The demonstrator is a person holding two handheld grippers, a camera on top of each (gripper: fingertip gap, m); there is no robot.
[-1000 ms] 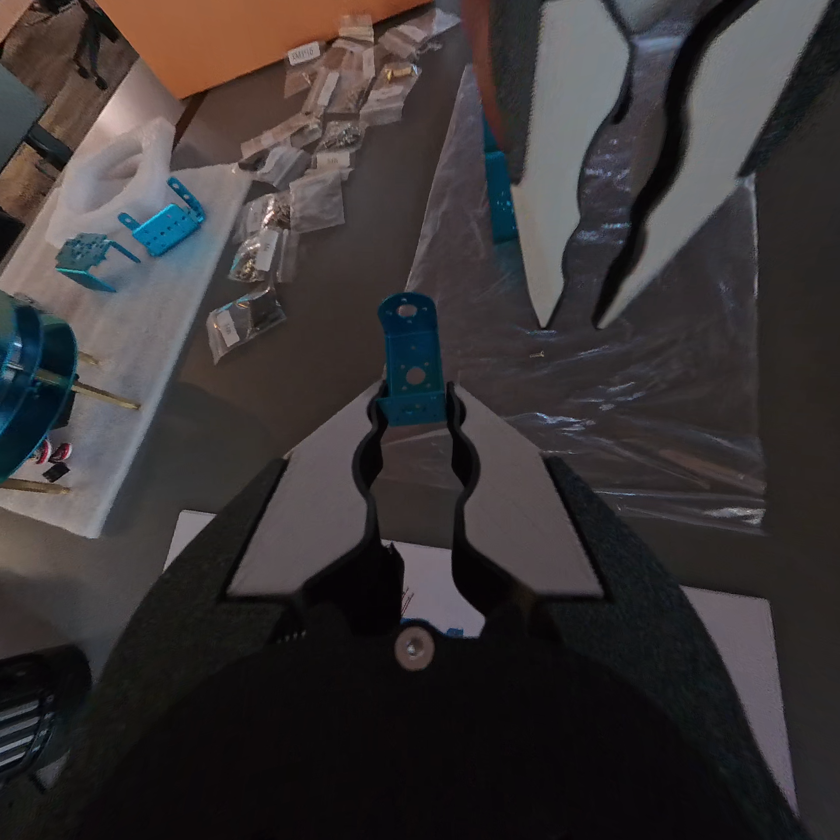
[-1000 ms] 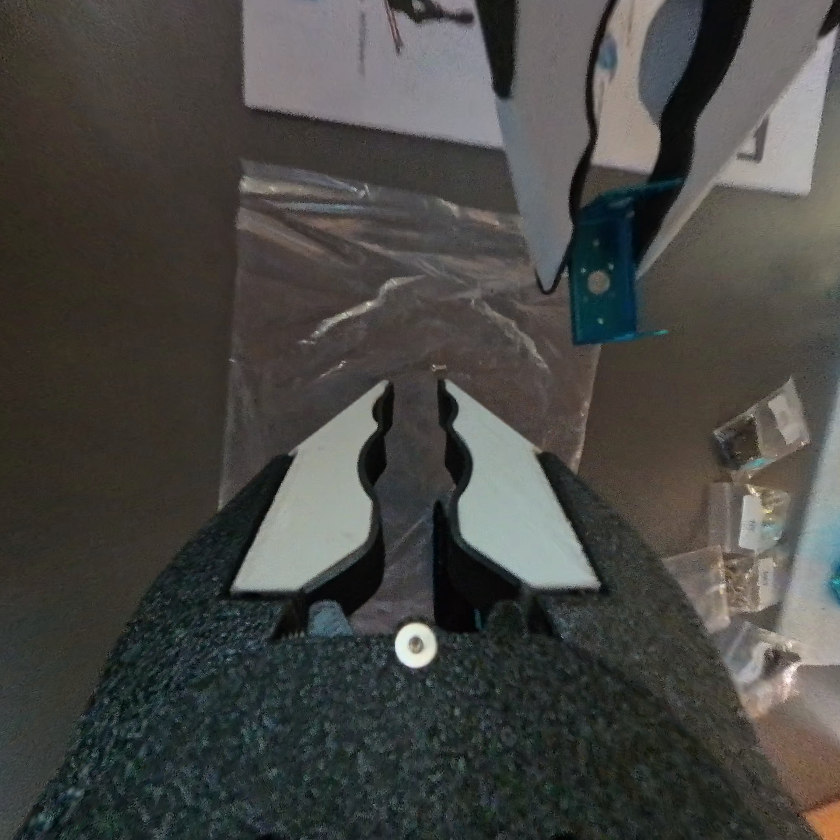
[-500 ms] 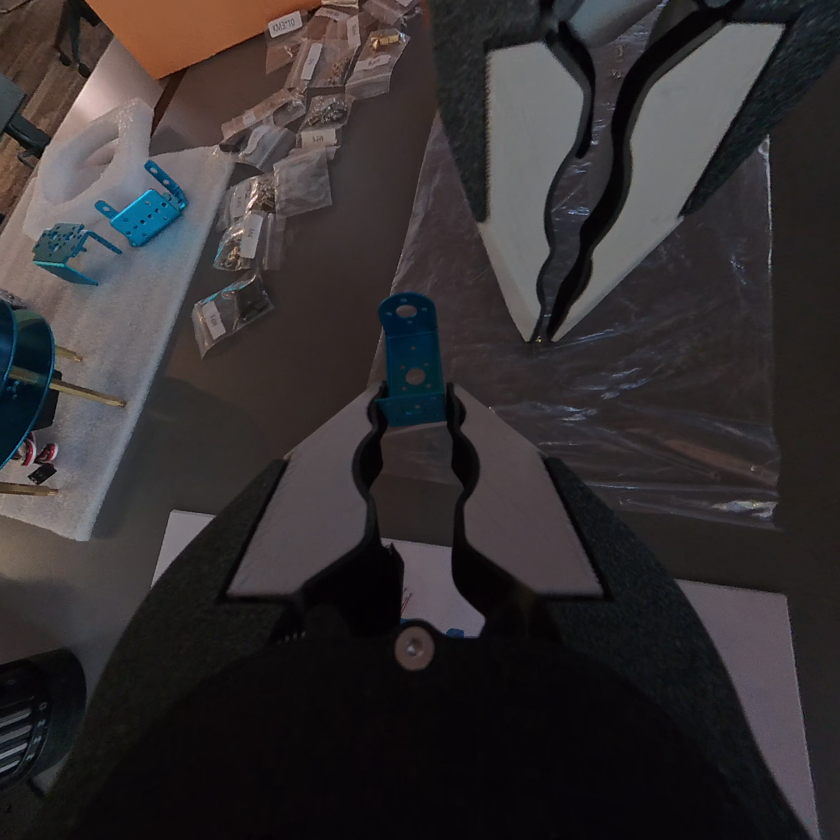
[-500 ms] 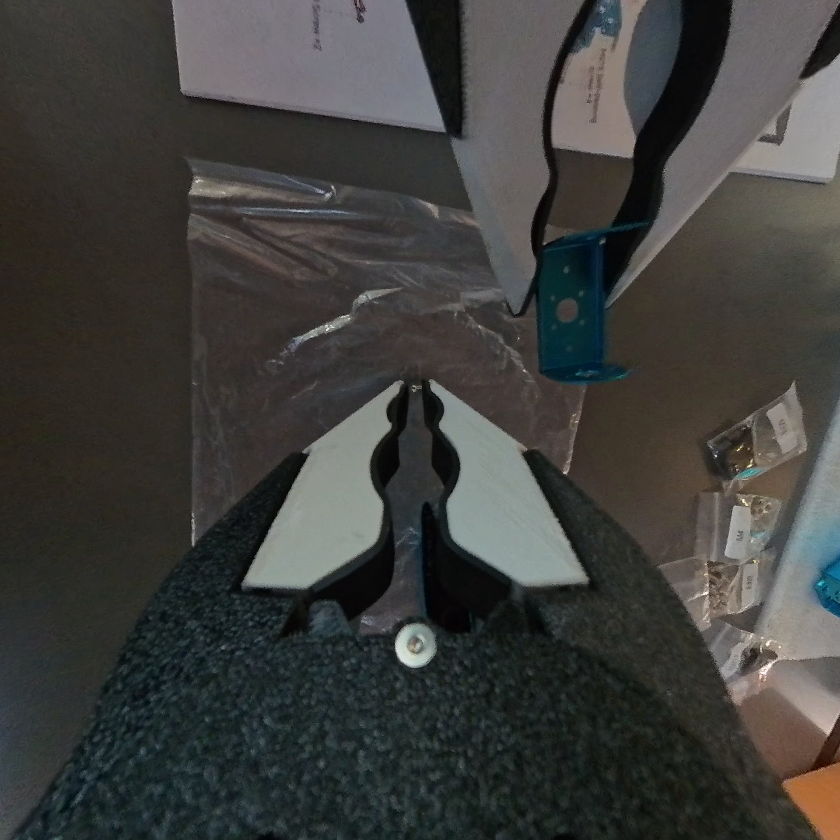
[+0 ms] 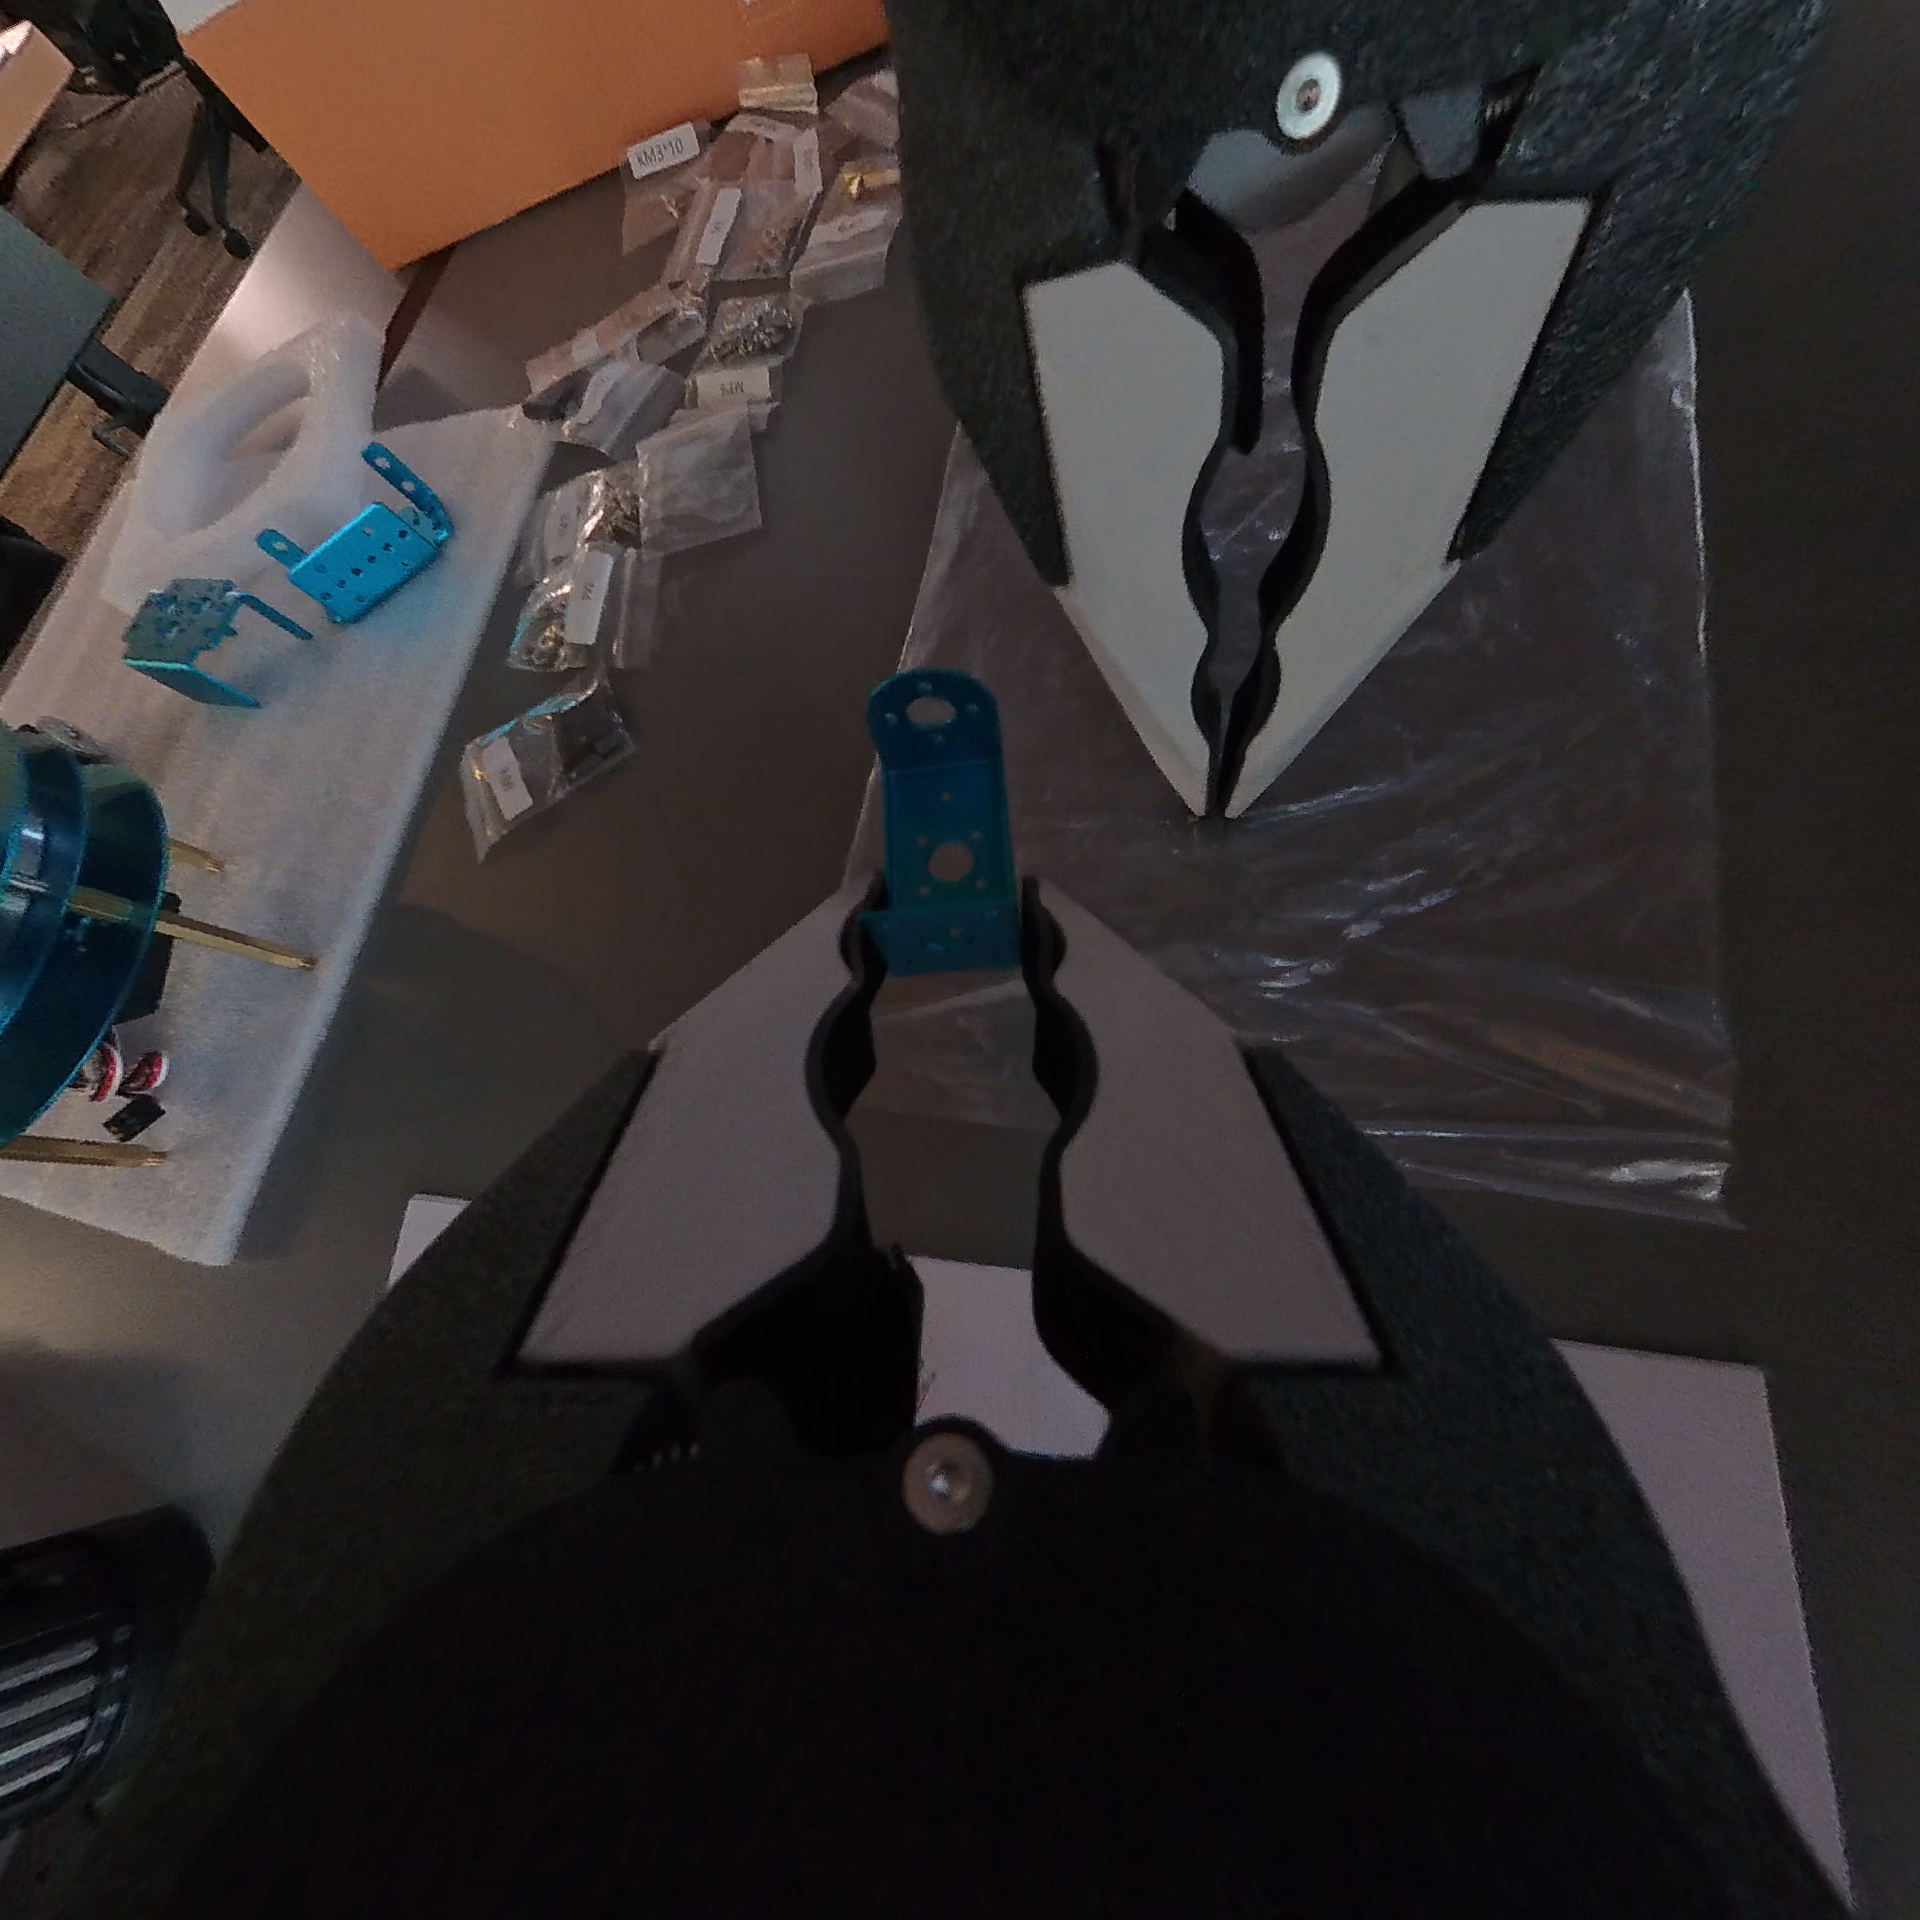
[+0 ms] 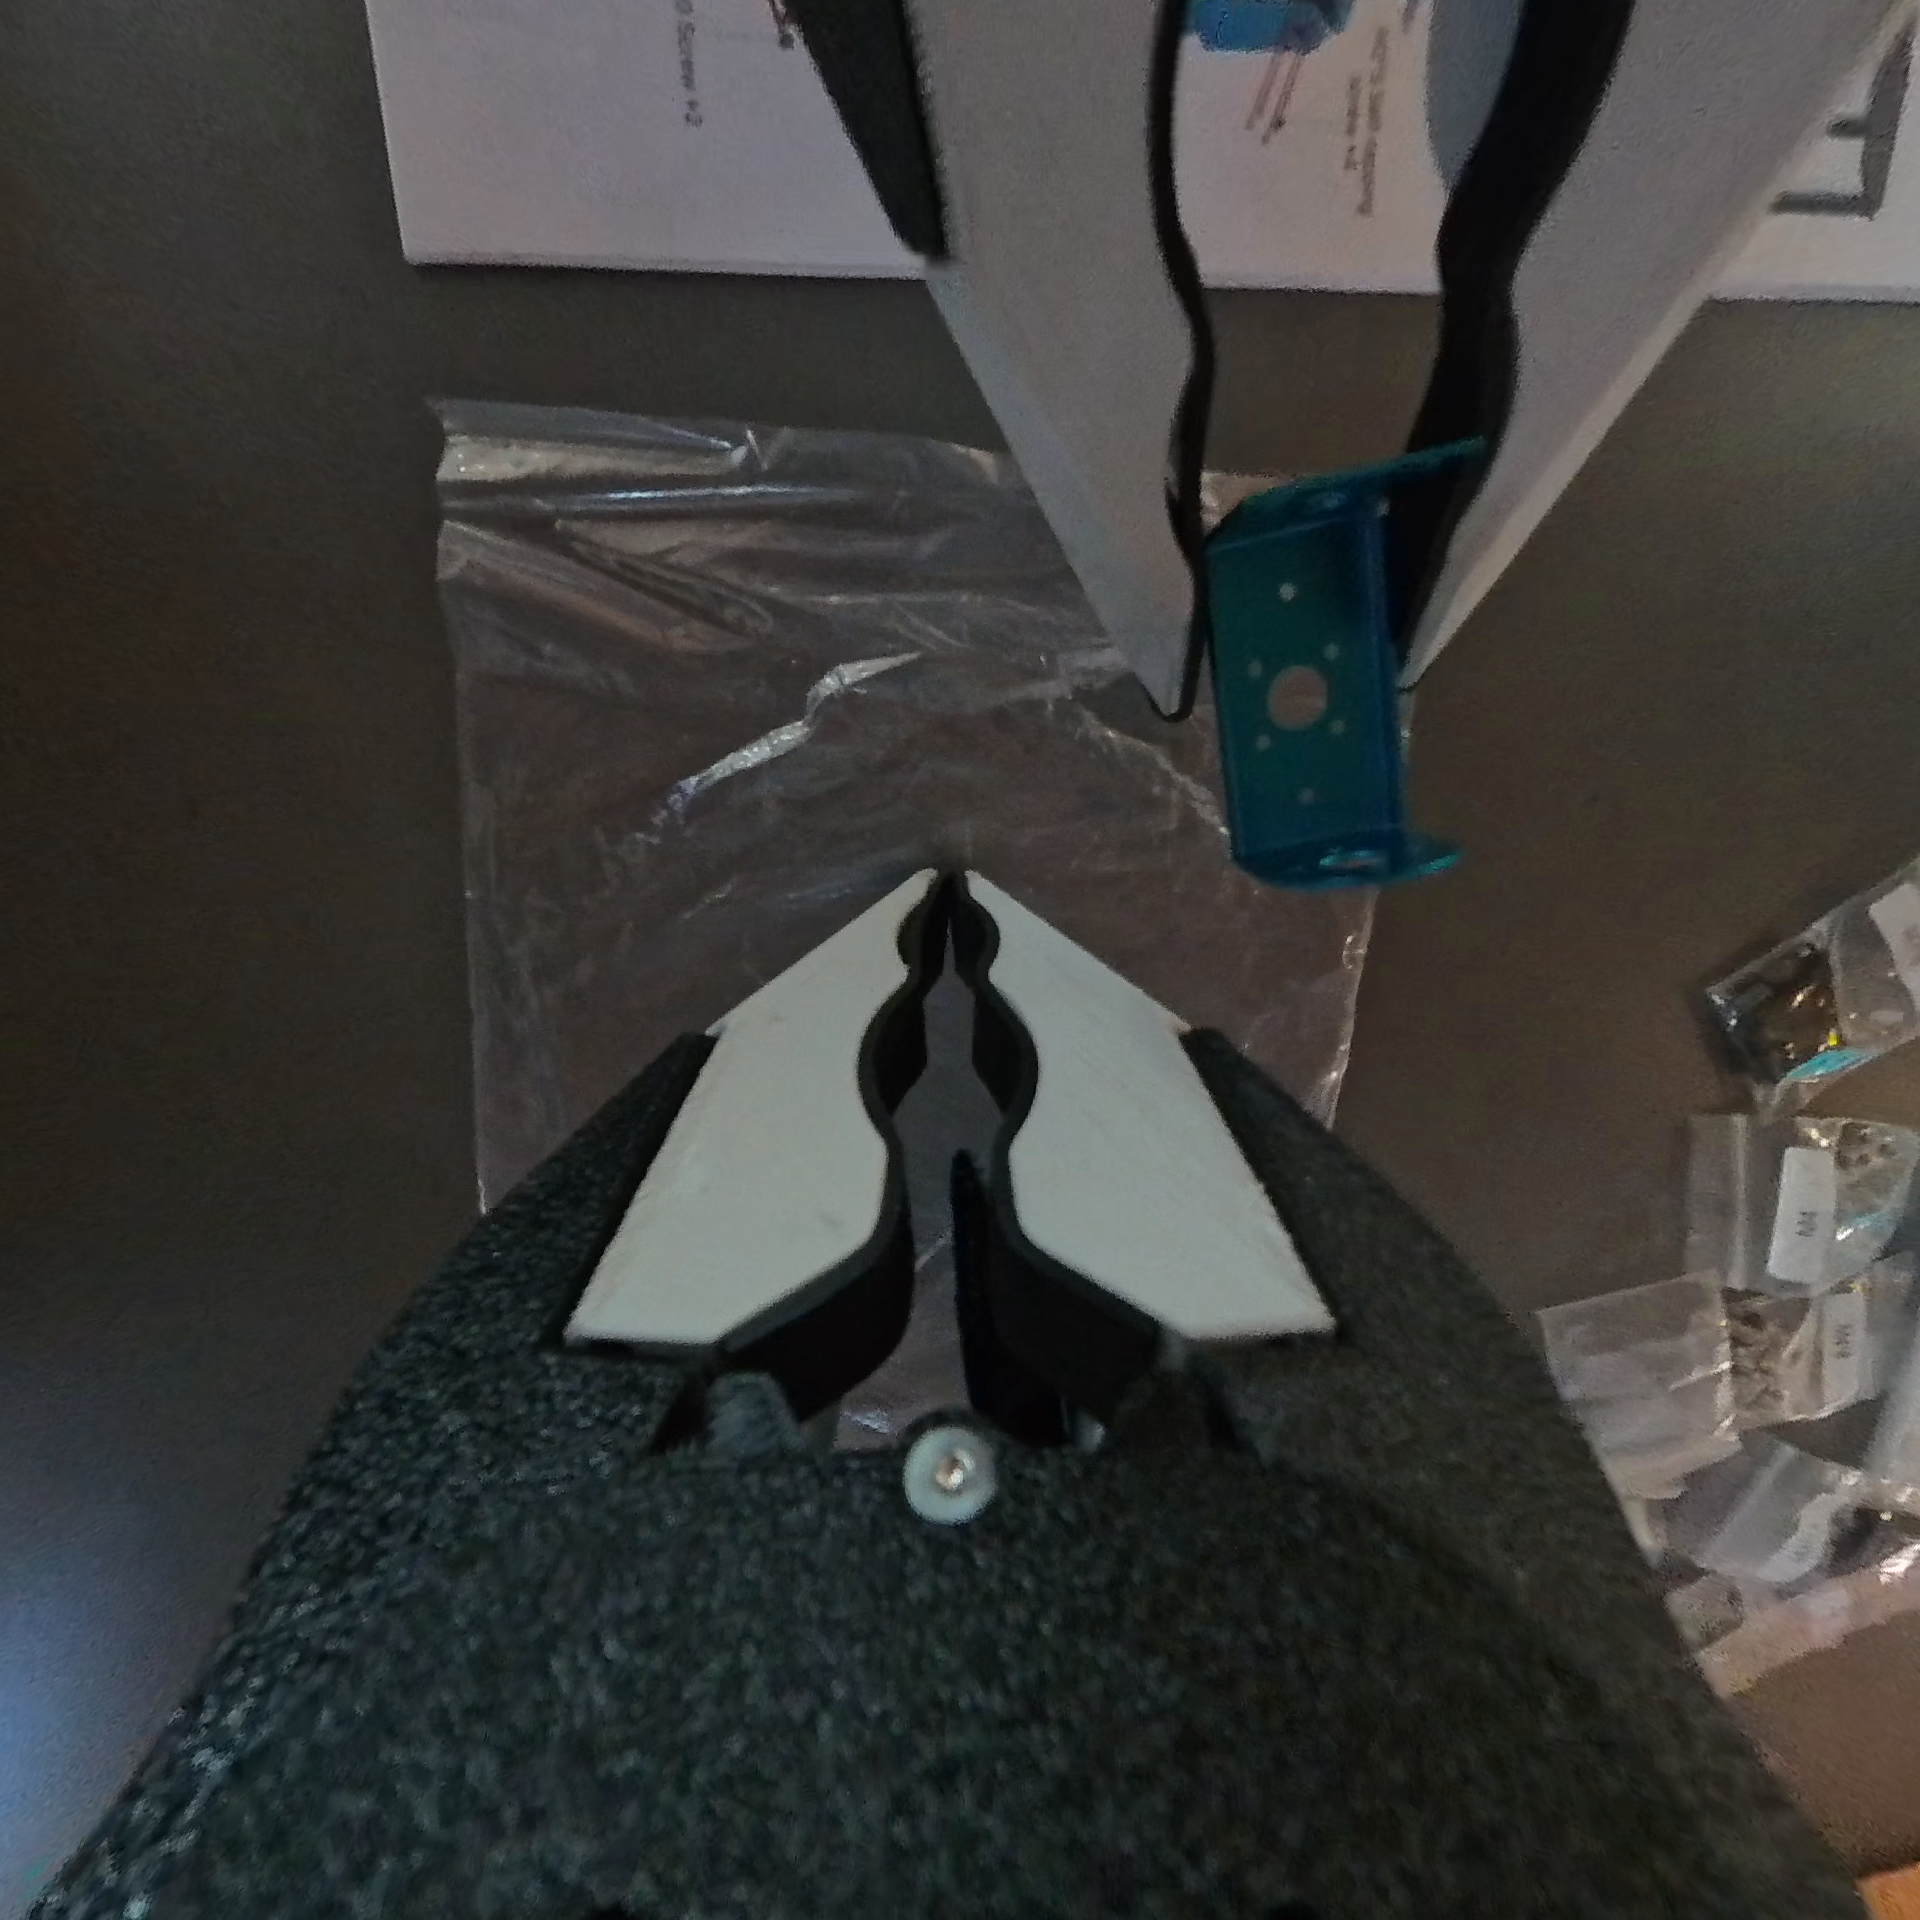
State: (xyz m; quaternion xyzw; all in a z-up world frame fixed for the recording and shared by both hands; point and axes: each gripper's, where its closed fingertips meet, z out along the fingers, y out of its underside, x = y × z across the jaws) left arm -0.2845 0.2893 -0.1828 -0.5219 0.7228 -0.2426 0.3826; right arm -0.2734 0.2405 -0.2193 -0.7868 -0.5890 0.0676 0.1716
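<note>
Up front in the left wrist view, left gripper (image 5: 943, 914) has its jaws part-closed, clamping the base flange of a blue perforated bracket (image 5: 938, 831); the bracket sticks forward past the tips, held above the dark table (image 5: 727, 790). Right gripper (image 5: 1218, 812) comes in from the top, jaws nearly touching at the tips, tips down at a clear plastic bag (image 5: 1455, 935) lying flat on the table. Can't tell if anything is pinched there. Left side: white foam sheet (image 5: 312, 831) carrying two more blue brackets (image 5: 364, 551) and a round blue assembly (image 5: 62, 935) with brass standoffs. Small hardware bags (image 5: 665, 488) are scattered between foam and plastic bag, with an orange box (image 5: 499, 104) behind. White sheet of paper (image 5: 1662, 1538) lies under the near gripper.

Over to the right wrist view: right gripper (image 6: 951, 883) jaws closed down to a sliver, tips over the clear plastic bag (image 6: 727, 675); contents of the gap unreadable. Left gripper (image 6: 1294, 686) enters from the top, gripping the blue perforated bracket (image 6: 1309, 717), which hangs just beyond and right of the right gripper's tips, not touching. Printed white sheet (image 6: 623, 135) sits beyond the bag; small hardware bags (image 6: 1787, 1299) at right.
</note>
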